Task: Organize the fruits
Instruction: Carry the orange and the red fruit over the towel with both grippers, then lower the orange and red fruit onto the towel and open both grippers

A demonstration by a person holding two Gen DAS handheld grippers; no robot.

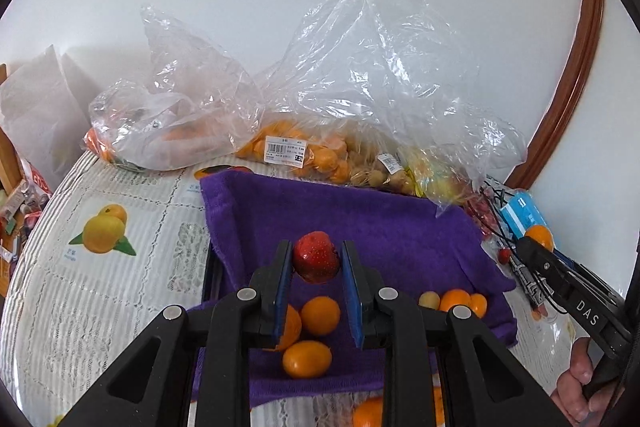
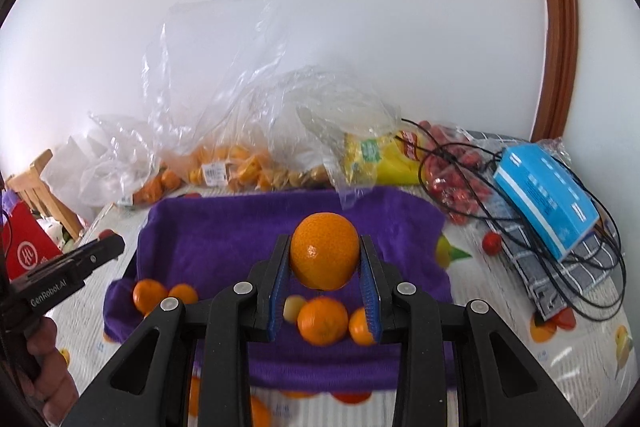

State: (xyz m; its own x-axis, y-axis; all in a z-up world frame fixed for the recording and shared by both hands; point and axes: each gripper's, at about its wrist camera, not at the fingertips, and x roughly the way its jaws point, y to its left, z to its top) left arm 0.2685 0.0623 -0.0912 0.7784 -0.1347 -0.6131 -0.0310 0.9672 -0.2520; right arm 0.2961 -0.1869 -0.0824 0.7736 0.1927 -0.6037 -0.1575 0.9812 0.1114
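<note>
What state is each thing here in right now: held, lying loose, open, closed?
Left tool: shut on strawberry.
Strawberry: held above the purple towel.
Right tool: shut on orange.
Orange: held, lifted.
Small citrus fruits: loose on towel.
Plastic bags: open, crumpled.

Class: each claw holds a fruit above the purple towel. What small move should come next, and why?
Probably lower the right claw and set its orange beside the oranges on the purple towel; like fruits already sit grouped there.
</note>
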